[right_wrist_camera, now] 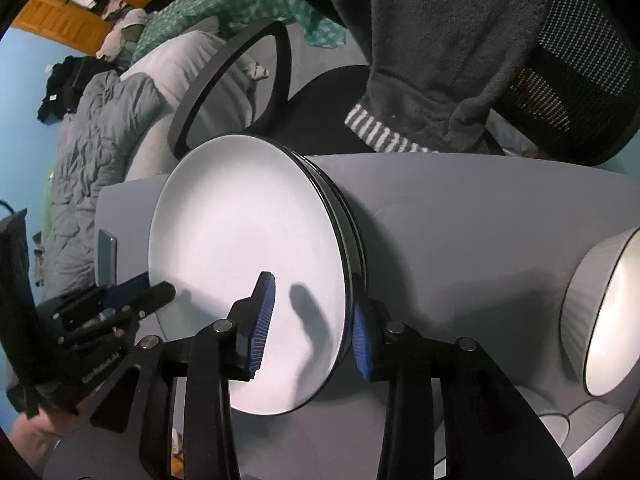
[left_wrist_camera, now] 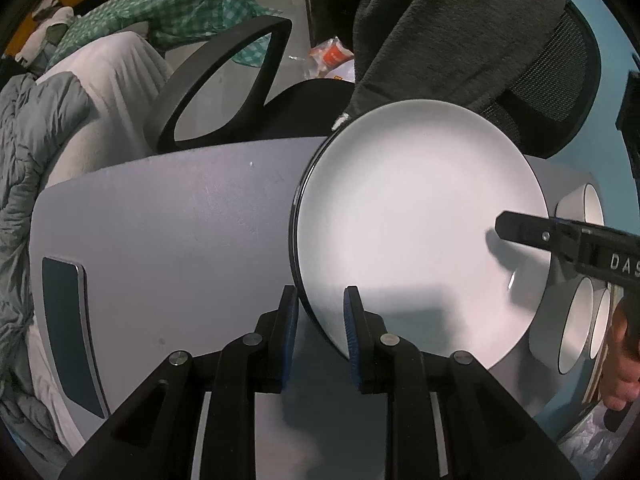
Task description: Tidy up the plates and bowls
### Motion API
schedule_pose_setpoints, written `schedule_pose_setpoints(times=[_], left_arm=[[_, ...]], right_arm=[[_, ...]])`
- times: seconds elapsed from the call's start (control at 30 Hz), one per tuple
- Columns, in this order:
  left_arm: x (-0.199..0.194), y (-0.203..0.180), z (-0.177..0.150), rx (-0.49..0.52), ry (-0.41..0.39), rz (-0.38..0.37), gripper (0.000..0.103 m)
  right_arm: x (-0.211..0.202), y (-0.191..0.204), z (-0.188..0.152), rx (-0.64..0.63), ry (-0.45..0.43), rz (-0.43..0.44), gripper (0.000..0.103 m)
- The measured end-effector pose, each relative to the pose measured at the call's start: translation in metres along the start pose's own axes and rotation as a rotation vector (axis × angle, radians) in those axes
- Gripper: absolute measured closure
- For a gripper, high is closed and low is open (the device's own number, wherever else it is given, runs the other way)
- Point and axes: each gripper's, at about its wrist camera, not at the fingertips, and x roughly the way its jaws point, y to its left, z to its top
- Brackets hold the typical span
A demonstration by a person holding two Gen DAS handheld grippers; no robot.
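Note:
A white plate (left_wrist_camera: 400, 220) with a thin black rim tops a stack of plates (right_wrist_camera: 354, 236) on the pale grey table (left_wrist_camera: 180, 240). My left gripper (left_wrist_camera: 319, 292) points straight down at the plate's near-left edge and is shut on the rim, one blue pad outside and one over the plate's face. From the right wrist view it clamps that same rim from both sides. My right gripper (right_wrist_camera: 312, 296) straddles the opposite rim of the plate (right_wrist_camera: 240, 220). It is open, and its pads stand clear of the rim.
White ribbed bowls with black rims (right_wrist_camera: 580, 300) (left_wrist_camera: 576, 320) stand at the right of the plates. A dark phone (left_wrist_camera: 64, 320) lies near the table's left edge. A black office chair (left_wrist_camera: 224, 80) and a person in dark grey fleece (left_wrist_camera: 440, 40) are just behind the table.

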Motion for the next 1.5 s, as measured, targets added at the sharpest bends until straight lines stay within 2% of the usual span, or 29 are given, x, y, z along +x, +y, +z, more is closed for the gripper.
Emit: schedule_pose_setpoints(times=[0.13, 0.23, 0.27, 0.33, 0.47, 0.63, 0.7, 0.87, 1.0, 1.5], left_arm=[[-0.005, -0.002, -0.006, 0.008, -0.012, -0.003, 0.078], [-0.009, -0.002, -0.009, 0.004, -0.024, -0.004, 0.068], [-0.010, -0.003, -0.010, 0.001, -0.031, -0.003, 0.063], [-0.015, -0.002, -0.013, -0.004, -0.046, -0.011, 0.061], [-0.026, -0.003, -0.015, -0.012, -0.061, -0.028, 0.059], [-0.054, -0.010, -0.024, -0.009, -0.122, -0.049, 0.042], [-0.063, -0.014, -0.029, -0.001, -0.137, -0.055, 0.038], [-0.081, -0.027, -0.041, 0.037, -0.157, -0.068, 0.036], [-0.092, -0.040, -0.054, 0.069, -0.163, -0.083, 0.027], [-0.097, -0.096, -0.092, 0.202, -0.123, -0.120, 0.027]], right_arm=[[-0.004, 0.004, -0.001, -0.002, -0.005, -0.024, 0.066], [-0.008, 0.007, -0.003, -0.001, -0.020, -0.050, 0.064], [-0.010, 0.009, -0.004, -0.005, -0.030, -0.070, 0.054], [-0.019, 0.012, -0.005, -0.020, -0.072, -0.111, 0.044], [-0.028, 0.017, -0.004, -0.043, -0.097, -0.115, 0.044], [-0.045, 0.022, -0.012, -0.044, -0.128, -0.124, 0.044], [-0.053, 0.024, -0.018, -0.046, -0.141, -0.129, 0.044], [-0.071, 0.026, -0.039, -0.049, -0.164, -0.150, 0.044], [-0.085, 0.023, -0.058, -0.045, -0.178, -0.166, 0.044], [-0.127, -0.037, -0.126, 0.083, -0.192, -0.236, 0.041]])
